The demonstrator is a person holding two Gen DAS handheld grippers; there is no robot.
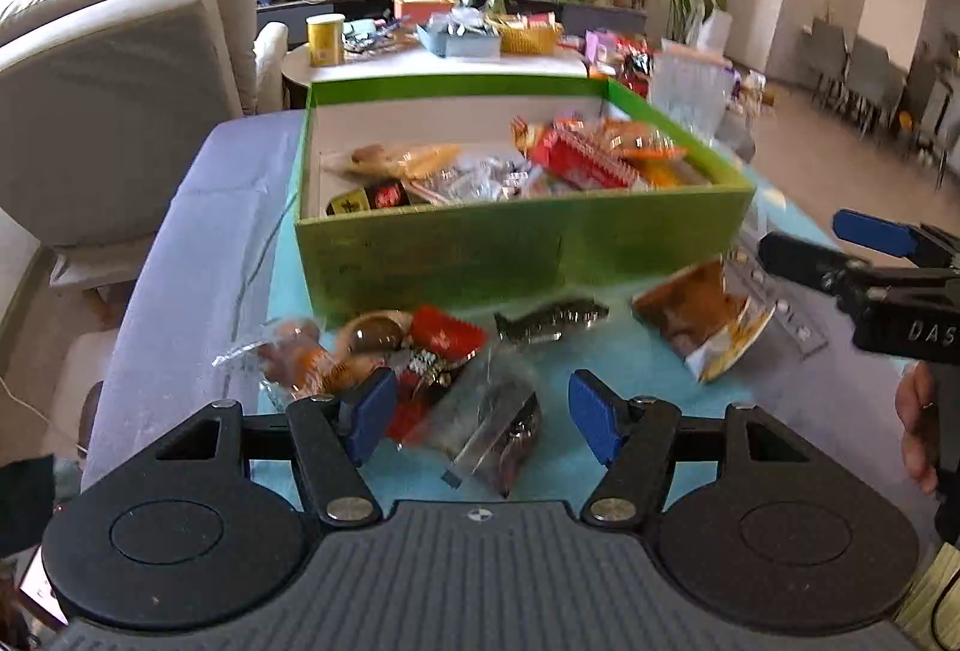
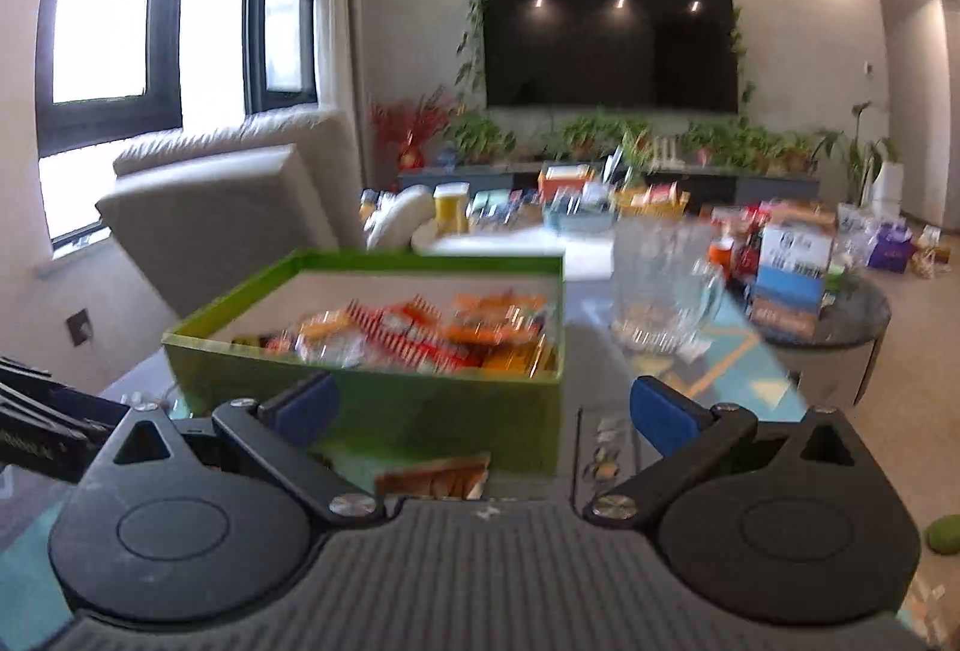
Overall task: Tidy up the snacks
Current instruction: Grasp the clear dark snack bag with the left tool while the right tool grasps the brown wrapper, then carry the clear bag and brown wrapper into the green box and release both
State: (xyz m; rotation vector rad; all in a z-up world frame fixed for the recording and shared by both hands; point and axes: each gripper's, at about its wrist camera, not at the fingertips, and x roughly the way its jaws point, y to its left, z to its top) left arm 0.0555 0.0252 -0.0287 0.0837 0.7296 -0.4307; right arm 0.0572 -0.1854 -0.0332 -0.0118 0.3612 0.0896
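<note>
A green box [image 1: 456,255] [image 2: 384,411] holds many wrapped snacks. In front of it on the teal cloth lie loose ones: a heap of clear bags and a red packet [image 1: 447,333], a silver fish-shaped packet [image 1: 549,321] and an orange-brown packet [image 1: 699,318] [image 2: 435,477]. My left gripper [image 1: 483,417] is open just above a clear packet with dark contents [image 1: 498,426], and its pads are not pressing on it. My right gripper [image 2: 483,411] [image 1: 834,246] is open and empty. It hovers by the box's near right corner, above the orange-brown packet.
A clear glass jar [image 2: 660,285] stands right of the box. A strip with round buttons [image 1: 780,312] lies beside the orange-brown packet. A beige sofa [image 1: 120,99] is on the left. A cluttered coffee table [image 1: 432,57] is behind. A hand [image 1: 918,423] shows at the right edge.
</note>
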